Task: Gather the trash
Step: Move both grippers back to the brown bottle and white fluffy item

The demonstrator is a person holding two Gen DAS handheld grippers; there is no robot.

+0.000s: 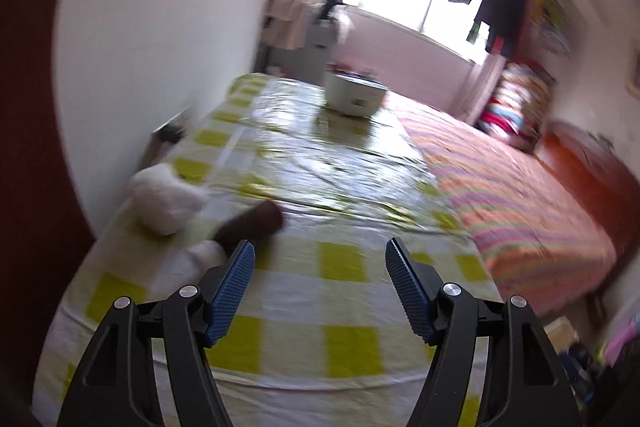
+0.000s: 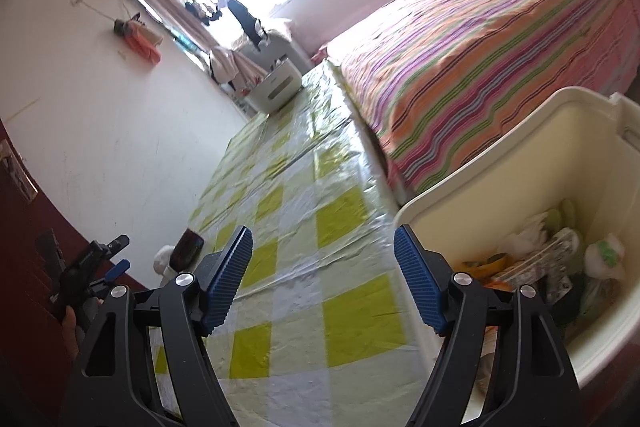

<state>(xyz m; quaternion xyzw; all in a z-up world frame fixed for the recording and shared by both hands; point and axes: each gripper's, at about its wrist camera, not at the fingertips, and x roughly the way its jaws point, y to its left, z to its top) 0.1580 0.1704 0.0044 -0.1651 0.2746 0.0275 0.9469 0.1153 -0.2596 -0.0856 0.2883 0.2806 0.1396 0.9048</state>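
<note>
Released and empty, the left gripper [image 1: 320, 255] aims lower-left at a brown cylinder [image 1: 250, 223] and white wads [image 1: 166, 199] — trash awaiting the bin [image 2: 472, 187].

The left gripper [image 1: 320, 247] has two black plastic arms, each split into a pair of angled links with a triangular cut-out low on the outer one. Round silver screw heads sit at the link joints, two on each side. Its fingers [image 1: 236, 291] carry bright blue pads with fine ridges across the inner faces. The right gripper [image 2: 323, 237] is built the same: black links, silver screws, ribbed blue pads on the fingers [image 2: 420, 287]
</note>
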